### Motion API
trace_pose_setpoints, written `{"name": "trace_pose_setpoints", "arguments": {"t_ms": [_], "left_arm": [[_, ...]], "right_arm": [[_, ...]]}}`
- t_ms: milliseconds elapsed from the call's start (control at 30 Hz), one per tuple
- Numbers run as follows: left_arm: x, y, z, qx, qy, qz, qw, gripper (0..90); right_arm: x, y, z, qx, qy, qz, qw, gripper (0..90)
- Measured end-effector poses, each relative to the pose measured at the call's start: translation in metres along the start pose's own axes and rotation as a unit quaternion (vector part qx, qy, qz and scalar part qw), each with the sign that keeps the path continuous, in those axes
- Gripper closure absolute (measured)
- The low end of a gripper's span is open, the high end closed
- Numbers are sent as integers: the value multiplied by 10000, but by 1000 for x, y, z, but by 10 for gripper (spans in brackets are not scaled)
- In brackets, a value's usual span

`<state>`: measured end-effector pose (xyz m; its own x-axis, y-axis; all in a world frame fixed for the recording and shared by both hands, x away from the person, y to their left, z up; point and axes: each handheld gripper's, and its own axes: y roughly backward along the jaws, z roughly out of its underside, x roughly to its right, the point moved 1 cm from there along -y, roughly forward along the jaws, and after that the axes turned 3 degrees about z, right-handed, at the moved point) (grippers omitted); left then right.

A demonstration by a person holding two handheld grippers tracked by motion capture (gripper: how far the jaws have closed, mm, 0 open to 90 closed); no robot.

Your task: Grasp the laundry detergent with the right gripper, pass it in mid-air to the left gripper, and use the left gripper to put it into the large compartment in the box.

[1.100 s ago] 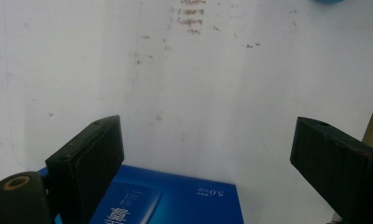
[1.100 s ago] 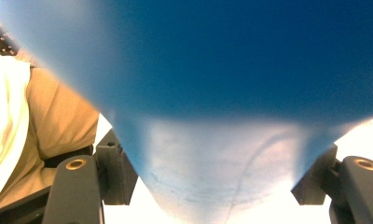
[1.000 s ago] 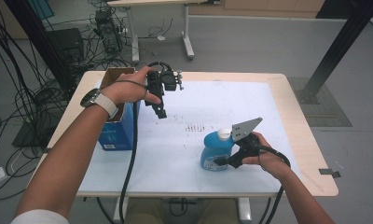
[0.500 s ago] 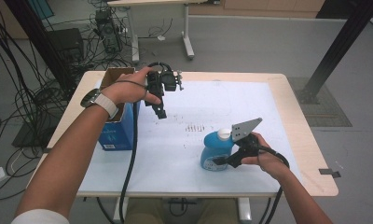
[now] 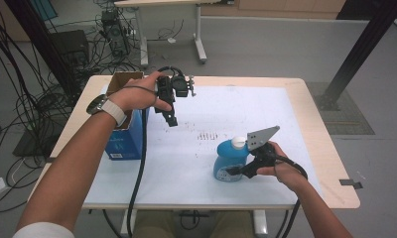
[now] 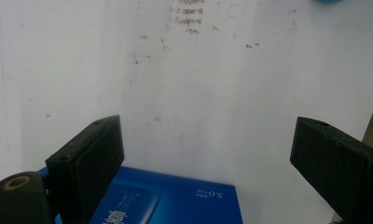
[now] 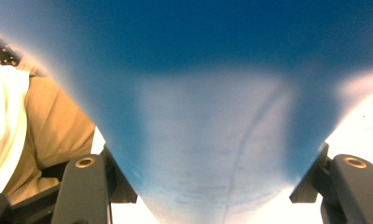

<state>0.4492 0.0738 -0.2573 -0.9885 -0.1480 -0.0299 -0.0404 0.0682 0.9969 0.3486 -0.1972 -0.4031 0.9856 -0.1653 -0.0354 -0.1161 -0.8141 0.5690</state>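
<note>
Right gripper view has the blue bottle [image 7: 208,116] squarely between the fingers [image 7: 82,186], which have just been closing and now look pressed to its sides. High view: the bottle [image 5: 230,159] stands upright, white cap up, near the desk's [image 5: 315,124] near-right edge, the right gripper [image 5: 238,171] coming at it level from the right. Well apart at far left, the left gripper [image 5: 170,118] hangs spread and empty by the blue box [image 5: 124,144].

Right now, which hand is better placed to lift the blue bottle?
Right. The right tool has just been closing, its jaws around the blue bottle. The left tool hangs open beside the blue box, far from the bottle.
</note>
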Motion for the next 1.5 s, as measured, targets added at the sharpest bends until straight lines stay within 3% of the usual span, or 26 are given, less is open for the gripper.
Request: {"name": "trace_pose_setpoints", "arguments": {"t_ms": [1033, 1500], "left_arm": [[0, -1, 3, 29, 38, 10, 10000, 102], [1, -2, 3, 33, 31, 4, 10000, 102]], "right_arm": [[0, -1, 5, 261, 133, -55, 9996, 414], [1, -1, 4, 249, 105, -59, 9996, 420]]}}
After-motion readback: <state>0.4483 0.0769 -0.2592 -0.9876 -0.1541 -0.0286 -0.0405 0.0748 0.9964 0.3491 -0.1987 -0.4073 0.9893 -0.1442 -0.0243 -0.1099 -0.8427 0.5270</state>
